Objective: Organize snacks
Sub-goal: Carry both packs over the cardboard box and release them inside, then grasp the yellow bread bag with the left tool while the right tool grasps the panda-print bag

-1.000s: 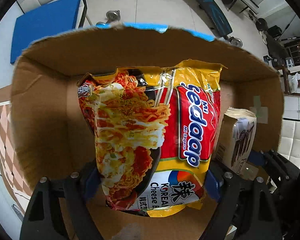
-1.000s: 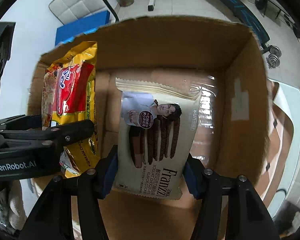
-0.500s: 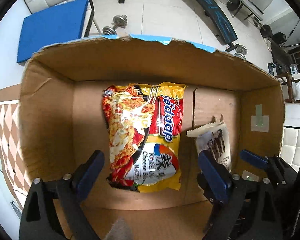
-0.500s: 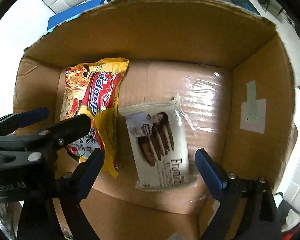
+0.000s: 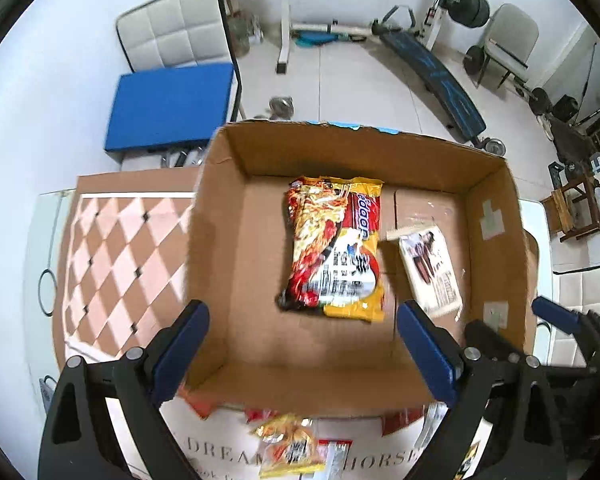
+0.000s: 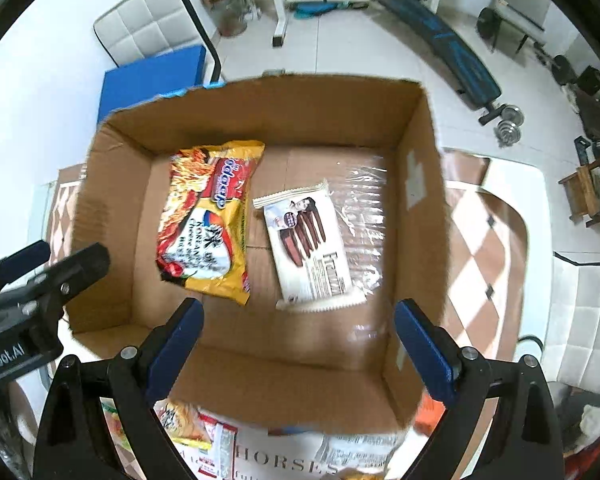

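Both grippers hang above the cardboard box point(image 5: 220, 264), pointing steeply down into it. Left gripper point(image 5: 304, 344) has its blue-padded jaws spread wide with nothing between the pads; the noodle packet point(image 5: 334, 248) lies flat on the box floor ahead of and below them, roughly in line with the gap and clear of both pads. Just to the right of the noodles, ahead of this gripper's right finger point(image 5: 426, 354), lies the white cookie packet point(image 5: 430, 270), the two packets side by side and nearly touching. Right gripper point(image 6: 300, 354) is opening its jaws, already wide, and nothing sits between its pads either; the cookie packet point(image 6: 310, 244) rests on the box floor directly ahead of the gap, and the noodle packet point(image 6: 206, 224) lies ahead and to the left. Part of the left gripper's black frame shows at the left edge of the right wrist view, beside the box wall point(image 6: 100, 216). Nearer than the box, under both grippers, more snack packets point(image 5: 292, 446) lie on a white printed sheet point(image 6: 284, 464), partly hidden by the fingers and blurred. Beyond the box stand a blue mat point(image 5: 172, 106) and a weight bench point(image 5: 432, 76).
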A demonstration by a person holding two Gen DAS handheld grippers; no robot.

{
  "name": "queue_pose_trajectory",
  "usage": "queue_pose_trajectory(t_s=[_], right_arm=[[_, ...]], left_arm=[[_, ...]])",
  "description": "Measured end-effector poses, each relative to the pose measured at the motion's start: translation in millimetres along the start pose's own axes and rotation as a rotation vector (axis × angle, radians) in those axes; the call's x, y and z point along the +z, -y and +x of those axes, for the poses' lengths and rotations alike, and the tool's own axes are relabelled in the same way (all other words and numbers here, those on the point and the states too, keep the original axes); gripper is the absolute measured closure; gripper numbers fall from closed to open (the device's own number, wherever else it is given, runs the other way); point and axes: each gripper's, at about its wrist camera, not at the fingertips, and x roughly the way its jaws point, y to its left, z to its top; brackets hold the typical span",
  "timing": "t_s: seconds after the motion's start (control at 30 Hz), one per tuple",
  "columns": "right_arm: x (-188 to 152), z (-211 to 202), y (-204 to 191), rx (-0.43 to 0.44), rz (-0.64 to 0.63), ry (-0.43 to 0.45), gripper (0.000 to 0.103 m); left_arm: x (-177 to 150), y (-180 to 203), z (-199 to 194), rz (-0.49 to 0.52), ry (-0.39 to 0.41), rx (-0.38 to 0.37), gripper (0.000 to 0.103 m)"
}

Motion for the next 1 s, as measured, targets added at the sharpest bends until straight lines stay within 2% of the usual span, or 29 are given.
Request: queue_pose_trajectory(t_s=[0.2, 0.37, 0.5, 0.7, 0.83, 1.0], right_arm=[[-39.9, -39.3, -19.5, -0.011, -0.016, 0.083, 0.005], [-84.5, -55.1, -20.4, 0.001, 0.001, 0.092, 0.005], [-131.3, -49.6, 0.6, -0.004, 0.072, 0.03, 0.005], [-200.9, -0.9, 59.2, -0.009, 0.256, -0.126, 0.005], [-234.5, 30.1, 85.1, -0.019, 0.35, -0.205, 0.005], [-260.9, 59.5, 97.4, -0.024, 0.4, -0.268, 0.005]], left_arm=[[-36.3, -6.7, -39.1, -0.009, 0.052, -0.011, 0.007], [-80.0, -7.4, -42.0, -0.009, 0.0, -0.031, 0.007], [-125.5, -13.0, -19.5, -0.018, -0.085, -0.031, 0.007], [-176.7, -21.7, 27.3, -0.061, -0.226, -0.038, 0.007], [-190.0, -21.9, 49.5, -0.063, -0.273, -0.023, 0.007], [-188.6, -24.4, 75.0, -0.069, -0.314, -0.027, 0.007]])
